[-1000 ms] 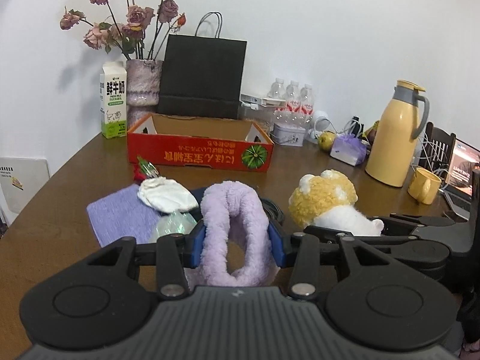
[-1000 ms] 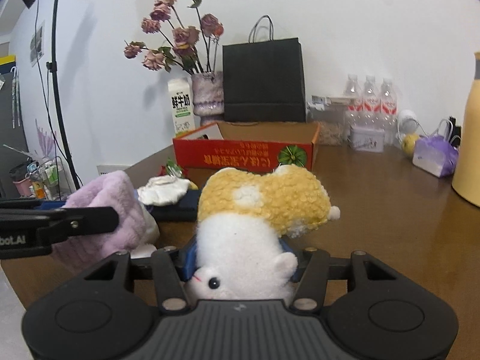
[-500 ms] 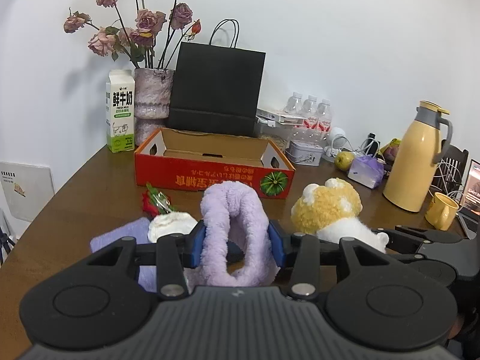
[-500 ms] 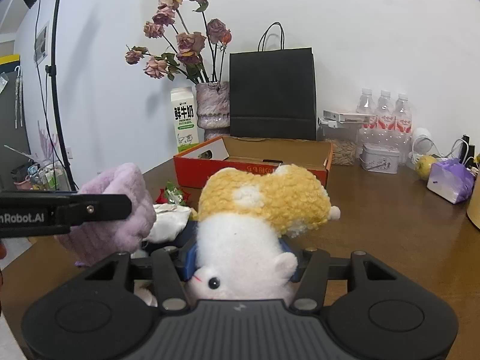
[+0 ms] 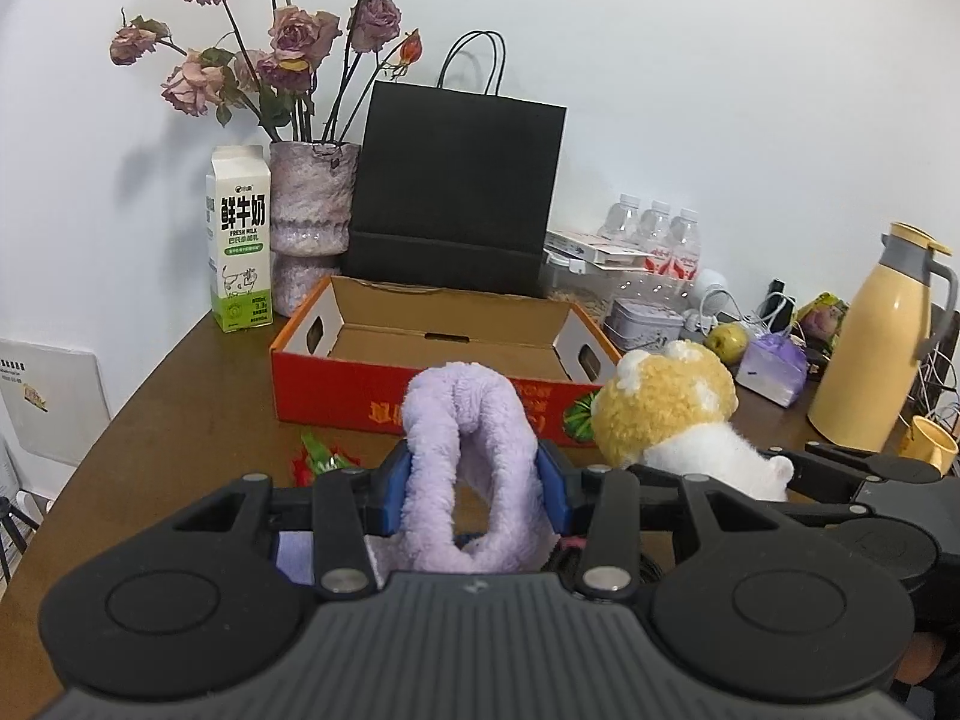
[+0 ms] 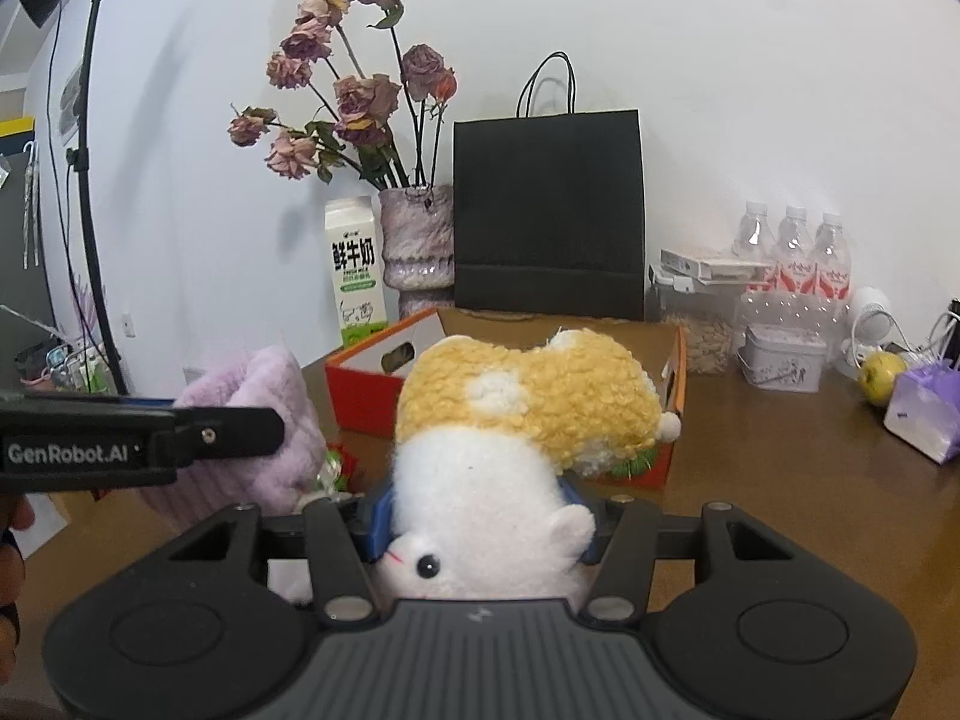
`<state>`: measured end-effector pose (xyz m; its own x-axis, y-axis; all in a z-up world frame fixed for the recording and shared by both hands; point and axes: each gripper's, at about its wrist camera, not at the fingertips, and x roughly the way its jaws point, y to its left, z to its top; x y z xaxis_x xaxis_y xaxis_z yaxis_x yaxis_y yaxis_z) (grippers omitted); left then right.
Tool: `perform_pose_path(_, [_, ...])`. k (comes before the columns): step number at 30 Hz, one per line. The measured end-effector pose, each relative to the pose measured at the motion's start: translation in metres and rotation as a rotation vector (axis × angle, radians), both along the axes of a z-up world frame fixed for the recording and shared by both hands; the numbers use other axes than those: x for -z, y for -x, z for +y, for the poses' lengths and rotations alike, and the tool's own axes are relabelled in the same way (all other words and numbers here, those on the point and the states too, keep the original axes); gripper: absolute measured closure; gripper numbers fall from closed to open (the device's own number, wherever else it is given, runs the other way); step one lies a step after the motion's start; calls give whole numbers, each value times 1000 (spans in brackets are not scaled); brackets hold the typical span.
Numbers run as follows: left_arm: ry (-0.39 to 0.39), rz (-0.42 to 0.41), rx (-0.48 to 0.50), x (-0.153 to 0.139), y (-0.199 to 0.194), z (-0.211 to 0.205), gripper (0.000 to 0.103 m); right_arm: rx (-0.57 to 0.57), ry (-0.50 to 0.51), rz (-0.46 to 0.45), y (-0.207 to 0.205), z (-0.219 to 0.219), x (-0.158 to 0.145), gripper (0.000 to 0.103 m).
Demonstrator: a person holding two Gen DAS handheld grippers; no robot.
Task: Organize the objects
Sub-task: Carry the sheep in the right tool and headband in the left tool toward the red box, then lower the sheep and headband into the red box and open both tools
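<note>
Both grippers have advanced toward the red cardboard tray box (image 5: 336,387), which now looms larger than a second ago, and the purple cloth and white bundle seen below then have dropped almost out of sight. We see the left gripper (image 5: 474,483) clamped on a fluffy lilac fabric loop (image 5: 465,438), and the right gripper (image 6: 480,516) clamped on a yellow-and-white plush animal (image 6: 516,414) held upside down; both loads hang just short of the box's near wall. We note bare brown cardboard on the visible part of the box floor, with cut-out handles at each end. Behind it stand a black paper bag (image 5: 456,192), a mottled lilac vase (image 5: 309,204) holding dried roses, and a white-and-green milk carton (image 5: 239,240). To the right, a yellow thermos jug (image 5: 870,348) and small clutter crowd the brown wooden desk (image 5: 180,408); open desk surface lies left of the box, up to the curved edge.
</note>
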<state>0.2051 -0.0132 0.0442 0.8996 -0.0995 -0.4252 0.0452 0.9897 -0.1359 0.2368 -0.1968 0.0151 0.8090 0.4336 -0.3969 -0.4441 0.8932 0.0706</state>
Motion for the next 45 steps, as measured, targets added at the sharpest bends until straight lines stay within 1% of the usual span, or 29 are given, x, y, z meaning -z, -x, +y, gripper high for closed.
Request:
perform_pose_path(10, [11, 0, -14, -8, -56, 13, 59, -14, -12, -14, -51, 23, -6, 51])
perform_pose_path(18, [28, 7, -29, -9, -97, 23, 59, -19, -17, -22, -89, 31, -6, 51])
perform_pose_path(26, [24, 11, -43, -10, -138, 29, 59, -3, -15, -20, -129, 36, -6, 51])
perform_pose_path(32, [36, 17, -50, -8, -169, 33, 59, 12, -20, -15, -158, 38, -5, 51])
perform_pose_path(38, [57, 1, -76, -3, -198, 39, 59, 14, -29, -1, -188, 37, -4, 51])
perform_pose_path(45, [63, 38, -97, 8, -230, 46, 59, 17, -25, 29, -214, 42, 5, 51])
